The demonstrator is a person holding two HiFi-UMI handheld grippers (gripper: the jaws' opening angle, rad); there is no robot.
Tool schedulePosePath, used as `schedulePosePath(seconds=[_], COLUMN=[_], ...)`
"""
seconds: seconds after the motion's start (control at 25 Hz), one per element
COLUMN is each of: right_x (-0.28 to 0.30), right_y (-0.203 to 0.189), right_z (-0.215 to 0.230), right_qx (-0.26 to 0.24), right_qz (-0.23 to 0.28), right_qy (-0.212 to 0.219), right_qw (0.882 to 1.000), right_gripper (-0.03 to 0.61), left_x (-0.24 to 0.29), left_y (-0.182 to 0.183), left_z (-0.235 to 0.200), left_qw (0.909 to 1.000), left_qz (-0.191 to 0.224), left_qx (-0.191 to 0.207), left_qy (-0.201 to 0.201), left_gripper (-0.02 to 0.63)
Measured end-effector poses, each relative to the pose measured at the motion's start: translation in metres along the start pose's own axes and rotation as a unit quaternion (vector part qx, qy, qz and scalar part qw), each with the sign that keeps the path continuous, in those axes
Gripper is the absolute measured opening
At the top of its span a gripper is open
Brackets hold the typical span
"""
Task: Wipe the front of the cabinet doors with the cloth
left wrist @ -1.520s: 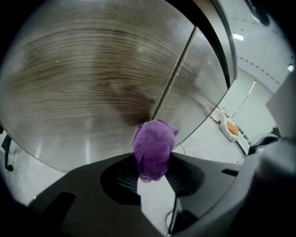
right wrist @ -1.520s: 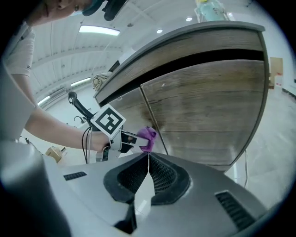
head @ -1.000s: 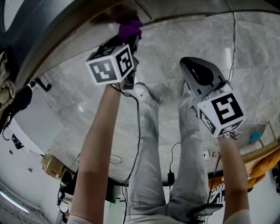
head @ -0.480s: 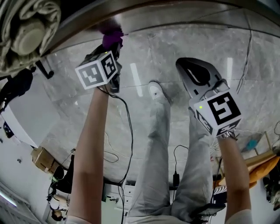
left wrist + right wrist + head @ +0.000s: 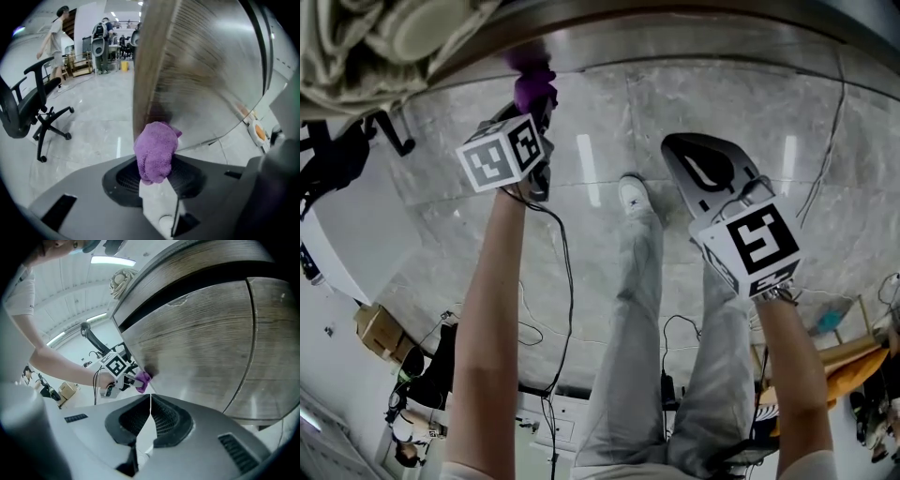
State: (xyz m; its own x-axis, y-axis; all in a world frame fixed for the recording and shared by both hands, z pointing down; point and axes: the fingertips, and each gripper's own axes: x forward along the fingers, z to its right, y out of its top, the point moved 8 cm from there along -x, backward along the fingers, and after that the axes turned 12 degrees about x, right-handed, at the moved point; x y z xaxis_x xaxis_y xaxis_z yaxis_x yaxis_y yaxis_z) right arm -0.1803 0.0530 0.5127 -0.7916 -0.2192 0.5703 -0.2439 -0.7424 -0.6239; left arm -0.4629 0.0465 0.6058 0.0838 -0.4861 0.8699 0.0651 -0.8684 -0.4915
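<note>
A purple cloth is bunched between the jaws of my left gripper, which is shut on it. The cloth presses against the lower part of a wood-grain cabinet door, close to its left edge. The right gripper view shows the same cloth against the door, with the left gripper behind it. My right gripper is shut with nothing in it, held back from the doors; in the head view it hangs right of centre over the floor.
A black office chair stands on the pale marble floor to the left. A person's legs and white shoe are below me. Cables trail over the floor. A folded cloth item lies on the cabinet top. People and machines stand far back.
The left gripper with the cloth has slid leftward along the cabinet front. The right gripper drifted slightly left and down in the head view.
</note>
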Motion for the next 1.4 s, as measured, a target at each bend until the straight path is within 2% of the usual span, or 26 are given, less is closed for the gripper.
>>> schedulePosePath(seconds=[0.12, 0.2, 0.52, 0.72, 0.84, 0.96, 1.16, 1.28, 1.4], right_x=[-0.015, -0.025, -0.093, -0.113, -0.122, -0.122, -0.105, -0.089, -0.072], right_y=[-0.006, -0.010, -0.022, -0.032, -0.039, -0.049, -0.047, -0.038, -0.030], right_z=[0.015, 0.028, 0.111, 0.145, 0.160, 0.166, 0.158, 0.148, 0.132], right_qx=[0.007, 0.010, 0.042, 0.073, 0.082, 0.091, 0.091, 0.088, 0.079], right_qz=[-0.004, -0.010, -0.005, 0.015, 0.022, 0.022, 0.029, 0.034, 0.031], right_qy=[0.000, -0.003, -0.044, -0.070, -0.077, -0.084, -0.086, -0.084, -0.079], right_qw=[1.000, 1.000, 0.998, 0.995, 0.993, 0.992, 0.992, 0.992, 0.993], right_gripper=[0.028, 0.028, 0.028, 0.028, 0.028, 0.028, 0.028, 0.028, 0.028], left_x=[0.008, 0.019, 0.079, 0.119, 0.143, 0.163, 0.168, 0.162, 0.154], left_y=[-0.001, 0.000, 0.037, 0.050, 0.057, 0.063, 0.068, 0.061, 0.046], left_z=[0.034, 0.058, 0.187, 0.229, 0.248, 0.254, 0.235, 0.208, 0.164], left_qw=[0.9985, 0.9971, 0.9921, 0.9822, 0.9790, 0.9805, 0.9854, 0.9863, 0.9874], left_qz=[-0.021, -0.028, -0.035, -0.066, -0.080, -0.083, -0.082, -0.086, -0.102], left_qx=[0.048, 0.065, 0.080, 0.132, 0.147, 0.135, 0.098, 0.085, 0.075], left_qy=[-0.014, -0.027, -0.091, -0.115, -0.117, -0.117, -0.112, -0.112, -0.095], left_gripper=[0.141, 0.141, 0.141, 0.141, 0.141, 0.141, 0.141, 0.141, 0.141])
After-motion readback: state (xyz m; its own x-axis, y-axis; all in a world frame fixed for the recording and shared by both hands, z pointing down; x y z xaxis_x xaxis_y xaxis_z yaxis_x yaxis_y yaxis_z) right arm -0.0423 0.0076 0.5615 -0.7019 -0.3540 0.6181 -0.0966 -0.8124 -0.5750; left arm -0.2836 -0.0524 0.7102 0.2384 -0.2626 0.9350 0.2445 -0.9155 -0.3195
